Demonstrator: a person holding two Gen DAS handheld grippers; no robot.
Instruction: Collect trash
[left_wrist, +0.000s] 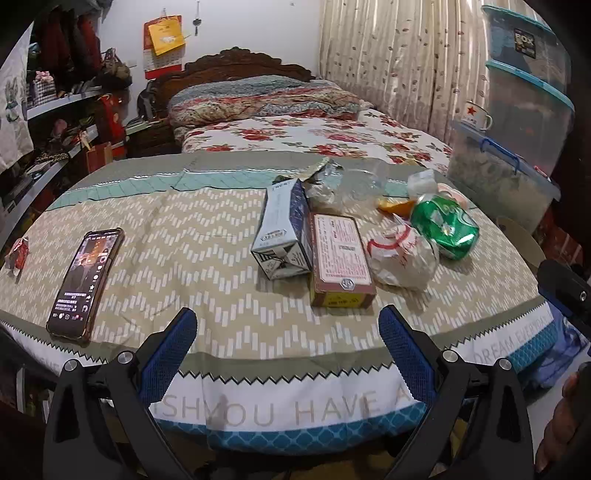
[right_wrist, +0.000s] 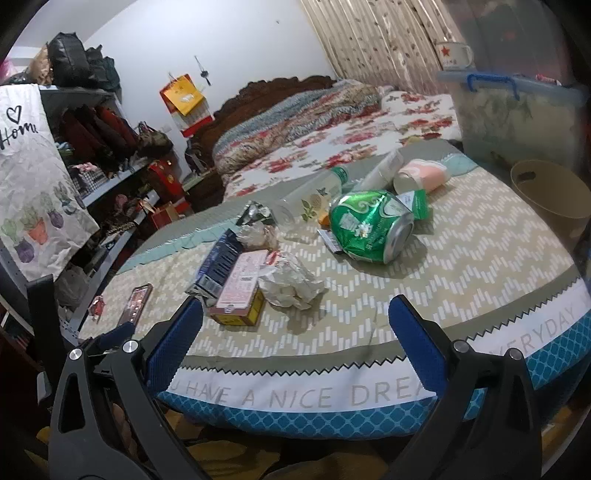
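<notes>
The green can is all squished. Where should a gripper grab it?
Probably across the crushed middle of the can, one finger on each dented flank. It lies on its side, silver end facing the right gripper, so come from above; the jaws are open wide enough.

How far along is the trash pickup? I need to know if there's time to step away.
Nothing looks collected yet. The crushed green can, crumpled paper, brown box and carton all lie on the cloth. The left gripper and right gripper are open and empty. The beige bin waits at the right.
</notes>
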